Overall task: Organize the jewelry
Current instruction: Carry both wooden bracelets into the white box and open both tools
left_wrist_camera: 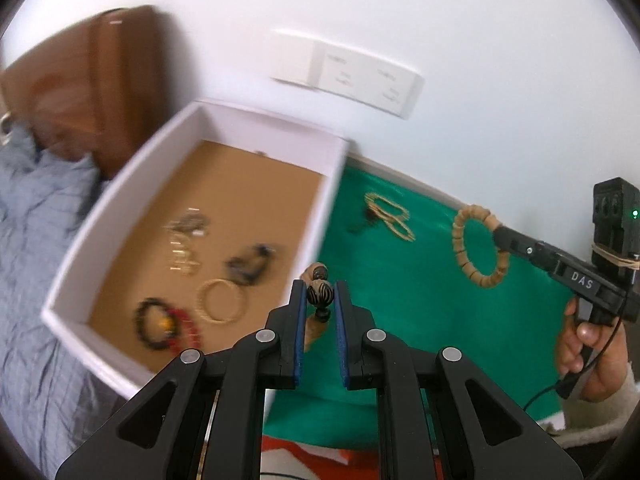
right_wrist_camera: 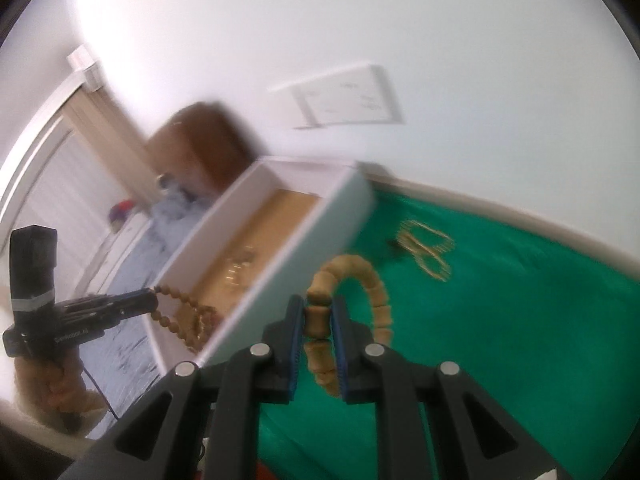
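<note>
Held clear of the green cloth (left_wrist_camera: 420, 320), the right gripper (right_wrist_camera: 320, 320) pinches one wooden segment of a light, floppy bracelet (right_wrist_camera: 372, 284), while the left gripper (left_wrist_camera: 320, 300) pinches a striped bead (left_wrist_camera: 320, 294) of a dangling strand at the white tray's (left_wrist_camera: 120, 196) three-o'clock edge.

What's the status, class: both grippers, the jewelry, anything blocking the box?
Left gripper shut on bead necklace. Right gripper shut on wooden bracelet. White box open, unobstructed.

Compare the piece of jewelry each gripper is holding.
The left gripper pinches a dark striped oval bead on a strand of round brown beads; the right gripper clamps a tan bracelet of chunky wooden segments, a stiff open ring. Both hang lifted above the green cloth.
</note>
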`<state>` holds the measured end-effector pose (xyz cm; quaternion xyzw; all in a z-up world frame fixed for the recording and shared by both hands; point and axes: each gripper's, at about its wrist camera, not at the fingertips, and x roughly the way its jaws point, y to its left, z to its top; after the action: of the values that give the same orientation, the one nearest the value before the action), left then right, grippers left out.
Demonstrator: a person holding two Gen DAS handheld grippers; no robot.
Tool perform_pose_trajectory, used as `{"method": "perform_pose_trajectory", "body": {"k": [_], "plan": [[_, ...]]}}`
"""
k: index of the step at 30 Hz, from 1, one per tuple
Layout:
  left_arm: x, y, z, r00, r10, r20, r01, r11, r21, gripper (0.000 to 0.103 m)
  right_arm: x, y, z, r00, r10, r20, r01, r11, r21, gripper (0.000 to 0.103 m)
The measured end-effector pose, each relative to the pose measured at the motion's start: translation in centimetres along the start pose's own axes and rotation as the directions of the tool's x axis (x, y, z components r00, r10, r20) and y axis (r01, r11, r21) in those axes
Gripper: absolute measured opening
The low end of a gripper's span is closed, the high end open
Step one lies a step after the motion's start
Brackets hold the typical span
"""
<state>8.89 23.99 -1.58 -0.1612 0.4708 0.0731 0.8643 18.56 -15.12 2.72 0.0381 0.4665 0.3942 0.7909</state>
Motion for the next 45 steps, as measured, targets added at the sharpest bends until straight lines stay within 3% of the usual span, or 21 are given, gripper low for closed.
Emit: {"method": "perform_pose_trajectory", "body": {"k": [4,12,19,25,28,29,30,31,32,33,36,39,42,45], "plan": [[-1.0,4.6,0.4,0.995,0.094,0.035,-0.091,0.993,-0.078,0.012,2.8,3.8,3.0,0.998,0.067,-0.005,-0.067,0.993,-0.101,0.015],[1.7,11.4,-0.8,0.986,0.168,-0.025,-0.169,0.968,-0.185,0.012,10.9,9.6,4.9,0.977,0.177,-0.119,-0.199,0.96,-0.198,0.015],[5.8,15.4,-2.0,0.976,0.2,-0.086,-0.216,0.944,-0.249,0.012,17.6,13.3,1.7,0.925,0.217,-0.311,-0.293,0.93,-0.223,0.015],[8.2,17.0,-2.7,0.965,0.229,-0.13,-0.256,0.931,-0.261,0.012,21.1,16.9,-2.8,0.884,0.195,-0.425,-0.347,0.882,-0.317,0.015],[8.6,17.2,-2.8,0.952,0.275,-0.138,-0.301,0.922,-0.243,0.014,22.0,17.6,-4.6,0.867,0.175,-0.466,-0.358,0.87,-0.34,0.019],[8.5,17.3,-2.8,0.949,0.285,-0.138,-0.311,0.919,-0.243,0.019,21.9,17.7,-5.0,0.864,0.169,-0.475,-0.357,0.87,-0.339,0.025],[8.4,17.4,-2.7,0.949,0.284,-0.138,-0.311,0.918,-0.246,0.033,21.4,17.6,-5.2,0.864,0.174,-0.473,-0.357,0.874,-0.33,0.041],[8.0,17.3,-2.7,0.952,0.279,-0.127,-0.303,0.918,-0.257,0.042,20.5,17.1,-5.1,0.87,0.185,-0.458,-0.354,0.879,-0.318,0.049],[7.6,17.2,-2.7,0.954,0.278,-0.113,-0.299,0.916,-0.266,0.059,19.7,16.8,-4.9,0.877,0.189,-0.442,-0.348,0.884,-0.313,0.049],[7.2,17.1,-2.6,0.954,0.281,-0.103,-0.299,0.915,-0.27,0.069,18.6,16.3,-4.6,0.888,0.185,-0.42,-0.334,0.889,-0.314,0.049],[6.3,15.5,-2.0,0.956,0.287,-0.066,-0.294,0.922,-0.252,0.078,15.0,14.2,-3.2,0.938,0.126,-0.324,-0.239,0.911,-0.337,0.061],[5.7,12.7,-1.2,0.963,0.268,-0.014,-0.265,0.941,-0.213,0.085,11.3,10.9,-2.2,0.971,0.052,-0.232,-0.124,0.943,-0.308,0.076],[5.1,8.5,-0.5,0.972,0.224,0.068,-0.214,0.968,-0.129,0.091,8.3,7.5,-2.2,0.989,-0.026,-0.147,-0.012,0.967,-0.255,0.084],[5.6,4.2,0.2,0.981,0.165,0.101,-0.163,0.986,-0.03,0.092,5.2,3.9,-2.7,0.991,-0.121,-0.062,0.108,0.978,-0.176,0.086]]}}
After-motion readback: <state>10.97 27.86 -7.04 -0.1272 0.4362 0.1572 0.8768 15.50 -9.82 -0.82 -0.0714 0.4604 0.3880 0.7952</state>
